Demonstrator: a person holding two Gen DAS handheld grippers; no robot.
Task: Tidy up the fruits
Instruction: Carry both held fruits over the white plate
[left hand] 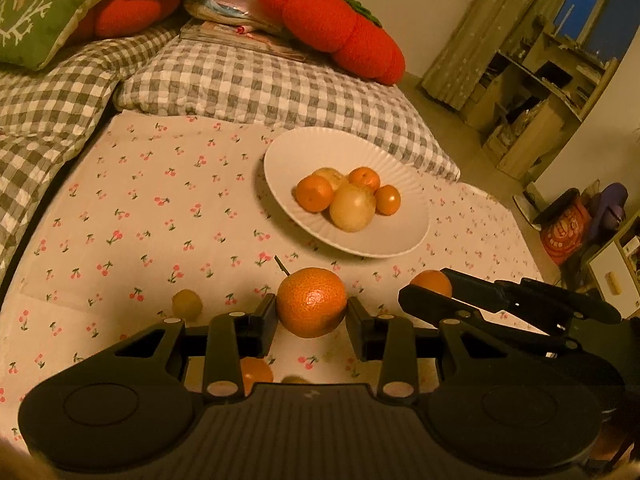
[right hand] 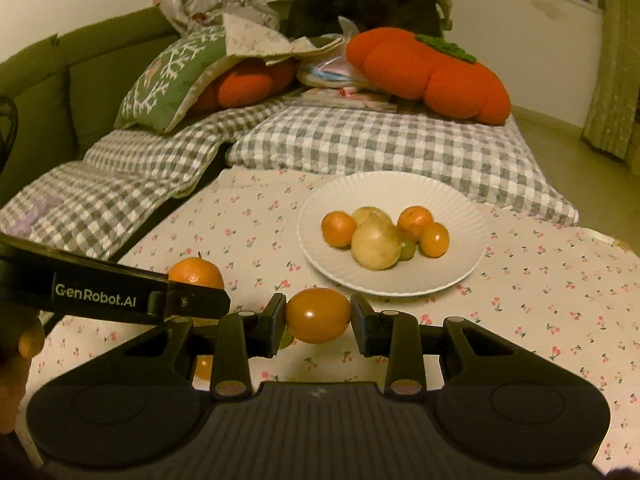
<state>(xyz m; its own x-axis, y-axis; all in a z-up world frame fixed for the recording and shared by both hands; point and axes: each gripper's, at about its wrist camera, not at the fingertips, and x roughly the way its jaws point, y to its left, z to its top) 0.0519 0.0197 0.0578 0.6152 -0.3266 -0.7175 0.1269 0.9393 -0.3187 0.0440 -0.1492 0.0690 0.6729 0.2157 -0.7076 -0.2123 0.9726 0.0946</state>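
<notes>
From the left wrist, the left gripper (left hand: 311, 312) has its fingers clamped on a round dimpled orange mandarin (left hand: 311, 302), lifted short of the white ribbed plate (left hand: 288, 152); fruit beneath is half hidden. From the right wrist, the right gripper (right hand: 318, 318) pinches a smooth oval orange fruit (right hand: 318, 315) before that plate (right hand: 460, 216); the left gripper (right hand: 192, 304) covers the mandarin (right hand: 195, 273).
</notes>
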